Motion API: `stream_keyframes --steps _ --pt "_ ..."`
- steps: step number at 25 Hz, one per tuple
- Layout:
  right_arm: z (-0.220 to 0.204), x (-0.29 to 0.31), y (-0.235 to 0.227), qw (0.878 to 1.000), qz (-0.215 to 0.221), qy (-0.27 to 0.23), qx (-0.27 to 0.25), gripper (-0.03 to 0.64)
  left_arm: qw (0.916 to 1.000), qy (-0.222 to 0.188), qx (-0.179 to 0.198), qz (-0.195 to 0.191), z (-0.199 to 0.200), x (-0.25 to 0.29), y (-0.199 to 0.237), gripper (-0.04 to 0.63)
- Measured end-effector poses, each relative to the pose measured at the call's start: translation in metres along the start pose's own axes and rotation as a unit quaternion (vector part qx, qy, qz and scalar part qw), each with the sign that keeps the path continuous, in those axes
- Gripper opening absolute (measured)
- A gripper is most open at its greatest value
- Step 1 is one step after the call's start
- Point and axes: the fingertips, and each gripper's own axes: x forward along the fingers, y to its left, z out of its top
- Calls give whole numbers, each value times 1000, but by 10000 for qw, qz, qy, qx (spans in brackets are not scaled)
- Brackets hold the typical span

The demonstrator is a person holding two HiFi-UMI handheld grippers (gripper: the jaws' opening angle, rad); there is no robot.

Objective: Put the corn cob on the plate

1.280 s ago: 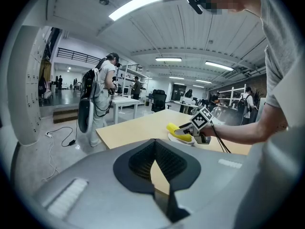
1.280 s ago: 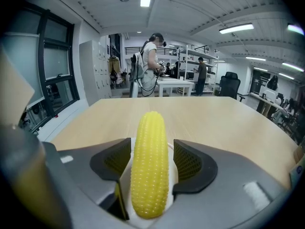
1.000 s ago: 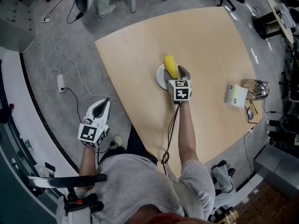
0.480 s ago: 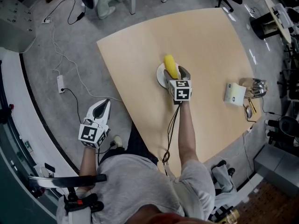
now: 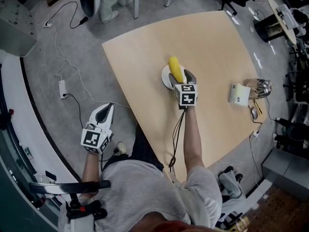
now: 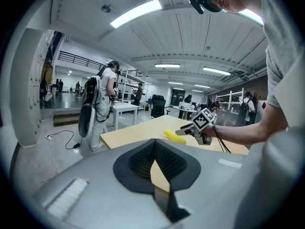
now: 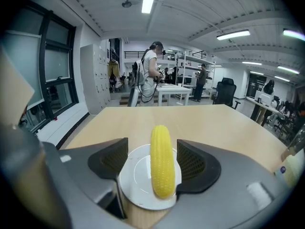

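Table (image 5: 145, 57): carries the plate (image 5: 165, 79) near its middle. Against the frames of a second and half a second ago, only the head view has drifted a little. Nothing on the table has changed place relative to the plate.

Left gripper (image 5: 107, 108): unchanged. It is held off the table, well apart from the plate, on the person's left. Its jaws are closed tip to tip with nothing between them.

Right gripper (image 5: 183, 76): unchanged, at the plate's near rim on the person's side. Its jaws stand apart, one on either side of the corn's near end. The left pad is clear of the corn with a visible gap. The right pad is at or just beside it, and contact cannot be confirmed.

White box (image 5: 238, 94): well apart from the plate, to its right, near the table edge.

Plate: white, round and flat on the table.

Corn (image 5: 175, 68): as before, it lies across the plate. Its long axis runs in line with the right gripper and the forearm. The near end sits over the near rim between the jaws. The far end points away from the person and reaches past the far rim.
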Motion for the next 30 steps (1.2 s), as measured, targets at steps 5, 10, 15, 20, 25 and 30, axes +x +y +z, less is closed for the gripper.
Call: stream_keyframes --steps 5,10,15,20,25,30 --pt "7 -23 4 9997 -157 -155 -47 295 10000 -79 37 -15 5 -16 -3 20" --pt "8 -44 11 9993 -268 -251 19 285 9998 -167 73 2 9 -30 -2 20" --pt "5 -59 13 9982 -418 -425 92 268 9995 -284 125 -2 6 -33 1 20" --pt "22 -103 34 9962 -520 -682 175 258 9989 -414 207 8 24 -65 0 20" --pt "31 -135 53 9935 -554 -948 294 246 9981 -560 268 -29 27 -82 2 20" --pt "30 -164 71 9906 -616 -1152 416 230 9972 -703 257 -42 33 -95 -1 20"
